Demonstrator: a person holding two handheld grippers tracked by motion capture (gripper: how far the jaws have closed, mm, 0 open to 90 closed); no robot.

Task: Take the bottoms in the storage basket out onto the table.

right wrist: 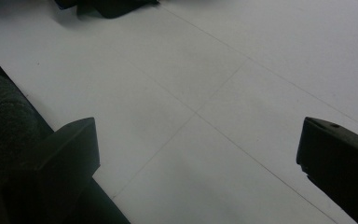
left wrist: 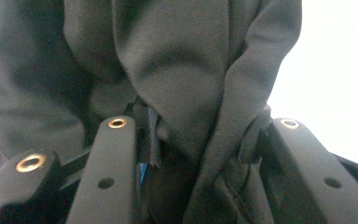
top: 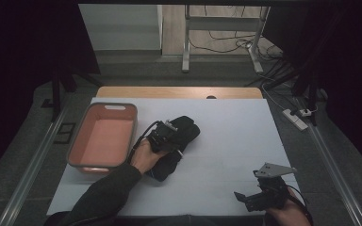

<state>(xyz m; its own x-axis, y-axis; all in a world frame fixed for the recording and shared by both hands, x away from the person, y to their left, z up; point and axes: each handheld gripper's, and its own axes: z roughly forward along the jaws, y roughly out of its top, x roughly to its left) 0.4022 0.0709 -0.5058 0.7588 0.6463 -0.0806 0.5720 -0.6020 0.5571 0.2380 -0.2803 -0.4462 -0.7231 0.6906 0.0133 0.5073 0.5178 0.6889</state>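
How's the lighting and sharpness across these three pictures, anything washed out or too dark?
High view: dim overall, the surroundings nearly black, the dark cloth hard to tell from the left gripper. Left gripper view: the cloth is soft and close, folds readable, while the white table behind is blown out. Right gripper view: even grey light on the table, faint seams sharp, the near jaws slightly blurred.

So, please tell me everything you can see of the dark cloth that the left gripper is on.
The dark cloth is black or very dark grey, soft and matte like knit fabric, bunched in thick folds. It lies on the white table cover, just right of the pink basket, apart from it as far as I can tell. The left gripper is shut on a bunch of its folds, which sit between the black jaws. What garment it is, I cannot tell.
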